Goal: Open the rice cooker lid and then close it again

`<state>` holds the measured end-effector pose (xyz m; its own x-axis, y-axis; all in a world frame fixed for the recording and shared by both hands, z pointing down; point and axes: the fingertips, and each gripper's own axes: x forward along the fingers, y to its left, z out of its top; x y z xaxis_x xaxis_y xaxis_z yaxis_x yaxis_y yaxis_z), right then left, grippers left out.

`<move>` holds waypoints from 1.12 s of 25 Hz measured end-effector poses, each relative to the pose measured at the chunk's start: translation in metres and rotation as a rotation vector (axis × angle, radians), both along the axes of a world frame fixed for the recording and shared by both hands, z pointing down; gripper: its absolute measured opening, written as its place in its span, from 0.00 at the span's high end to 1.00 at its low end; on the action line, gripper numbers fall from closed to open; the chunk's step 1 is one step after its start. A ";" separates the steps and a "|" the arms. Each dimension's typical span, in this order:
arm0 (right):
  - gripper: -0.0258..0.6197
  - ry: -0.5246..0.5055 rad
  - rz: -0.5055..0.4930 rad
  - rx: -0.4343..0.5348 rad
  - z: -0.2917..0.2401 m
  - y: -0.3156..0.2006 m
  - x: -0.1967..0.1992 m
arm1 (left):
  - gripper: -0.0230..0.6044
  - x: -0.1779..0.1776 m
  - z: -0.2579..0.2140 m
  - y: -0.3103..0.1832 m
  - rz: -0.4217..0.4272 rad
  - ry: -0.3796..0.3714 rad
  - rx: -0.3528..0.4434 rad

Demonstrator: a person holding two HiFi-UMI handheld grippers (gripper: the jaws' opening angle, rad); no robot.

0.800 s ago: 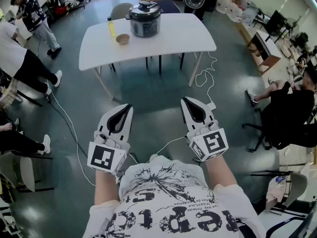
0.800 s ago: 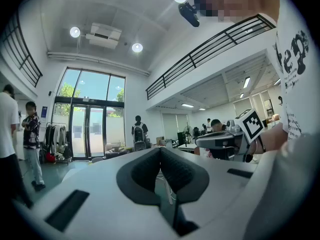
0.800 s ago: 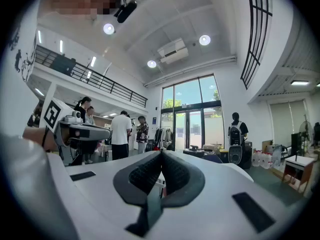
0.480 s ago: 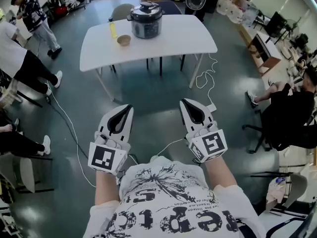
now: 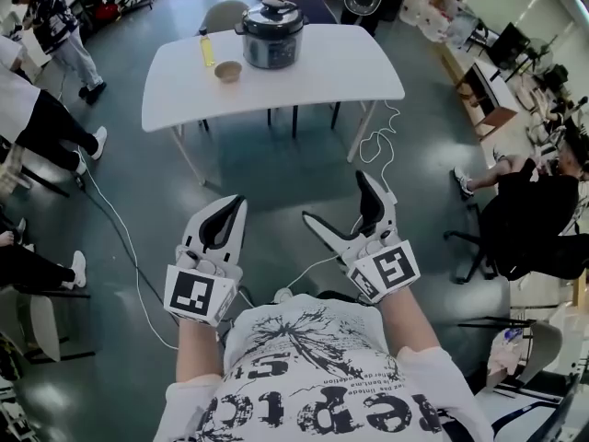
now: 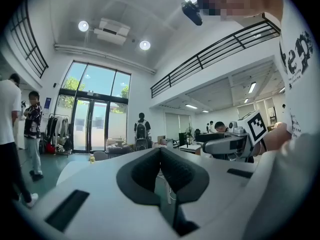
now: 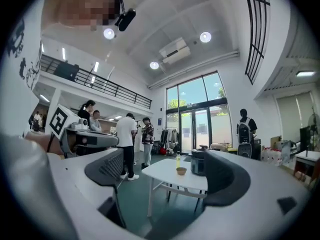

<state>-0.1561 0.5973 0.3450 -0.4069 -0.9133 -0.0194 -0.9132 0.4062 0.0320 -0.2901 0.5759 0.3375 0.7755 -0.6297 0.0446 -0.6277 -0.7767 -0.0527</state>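
Observation:
The rice cooker (image 5: pixel 271 33), dark with a steel body and its lid down, stands at the back of a white table (image 5: pixel 322 76) far ahead of me. It shows small in the right gripper view, as the rice cooker (image 7: pixel 198 162) between the jaws' far ends. My left gripper (image 5: pixel 230 206) is shut with nothing in it, held over the floor at waist height; its pads meet in the left gripper view (image 6: pixel 160 150). My right gripper (image 5: pixel 337 198) is open wide and empty, level beside the left; the right gripper view (image 7: pixel 167 171) shows a broad gap.
A small bowl (image 5: pixel 228 70) and a yellow bottle (image 5: pixel 208 52) stand on the table left of the cooker. A white cable (image 5: pixel 377 141) trails over the green floor. People stand at the left (image 5: pixel 37 118); one sits at the right (image 5: pixel 534 210). Chairs stand behind the table.
My right gripper's jaws have swung from shut to wide open. The left gripper is unchanged. The table sits slightly higher in the head view.

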 end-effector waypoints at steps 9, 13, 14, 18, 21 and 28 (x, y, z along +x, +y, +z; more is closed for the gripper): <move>0.06 -0.019 0.035 -0.068 0.031 -0.065 0.025 | 0.94 0.011 0.024 -0.053 -0.027 -0.009 -0.029; 0.06 -0.001 0.001 -0.070 0.031 -0.120 0.045 | 0.94 0.032 0.021 -0.098 -0.061 -0.037 -0.025; 0.06 -0.007 -0.016 -0.069 0.030 -0.136 0.054 | 0.94 0.040 0.021 -0.111 -0.077 -0.042 -0.027; 0.06 -0.025 -0.082 -0.060 0.045 -0.208 0.083 | 0.94 0.068 0.041 -0.171 -0.145 -0.046 -0.026; 0.06 -0.009 -0.116 -0.073 0.044 -0.275 0.111 | 0.94 0.095 0.040 -0.234 -0.186 -0.035 -0.035; 0.06 0.004 -0.215 -0.083 0.006 -0.419 0.191 | 0.94 0.181 0.002 -0.371 -0.269 -0.035 -0.014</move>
<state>0.0350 0.1782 0.3505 -0.5923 -0.8039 0.0545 -0.8053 0.5928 -0.0065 -0.1092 0.2047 0.3400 0.5785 -0.8119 0.0783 -0.8094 -0.5833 -0.0683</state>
